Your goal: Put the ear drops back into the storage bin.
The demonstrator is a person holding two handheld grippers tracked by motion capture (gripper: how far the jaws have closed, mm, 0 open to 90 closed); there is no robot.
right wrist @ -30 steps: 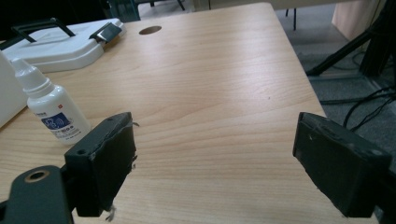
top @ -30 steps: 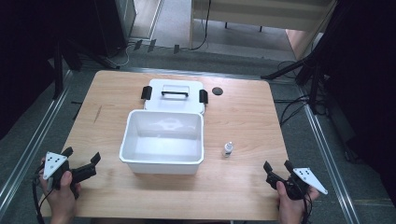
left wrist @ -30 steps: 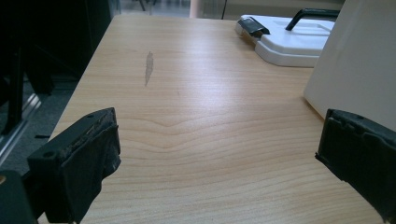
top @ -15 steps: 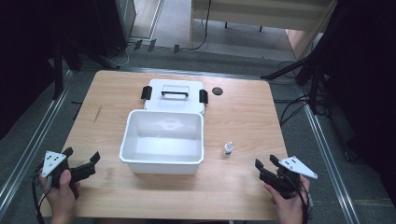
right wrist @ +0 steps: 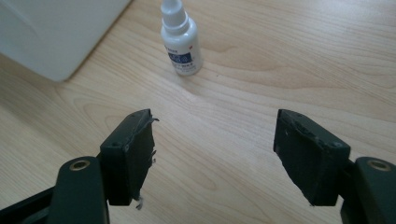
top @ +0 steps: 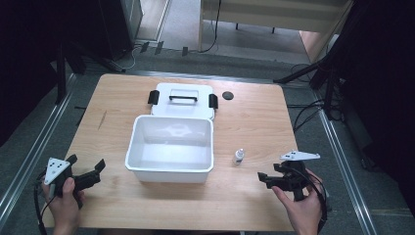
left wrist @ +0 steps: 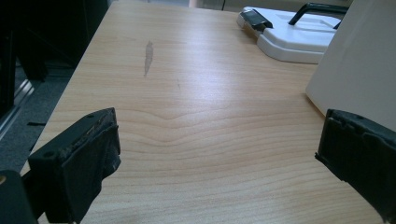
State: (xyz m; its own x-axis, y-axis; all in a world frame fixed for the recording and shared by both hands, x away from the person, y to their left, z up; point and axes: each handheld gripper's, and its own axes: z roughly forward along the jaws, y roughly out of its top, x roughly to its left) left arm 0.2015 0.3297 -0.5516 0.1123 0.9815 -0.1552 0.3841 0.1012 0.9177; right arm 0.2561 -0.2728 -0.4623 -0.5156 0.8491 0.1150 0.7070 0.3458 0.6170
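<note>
2 grippers flank the counter (top: pixel 254 127) in the high view: the left gripper (top: pixel 93 171) rests wide and empty at the near left, while the right gripper (top: pixel 266 178), its jaws just reopened with nothing between them, points at the bottle (top: pixel 238 156), probably to pick it up. That bottle stands upright just right of the empty bin (top: pixel 171 147), whose lid (top: pixel 182 99) lies beyond it.

Left gripper view: wide jaws, bin wall (left wrist: pixel 359 60) at right.

Right gripper view: bottle (right wrist: pixel 180 39) ahead, apart from the jaws.

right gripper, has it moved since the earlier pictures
Yes. The right gripper has come inward along the table's near edge toward the small bottle, its fingers open and empty.
</note>
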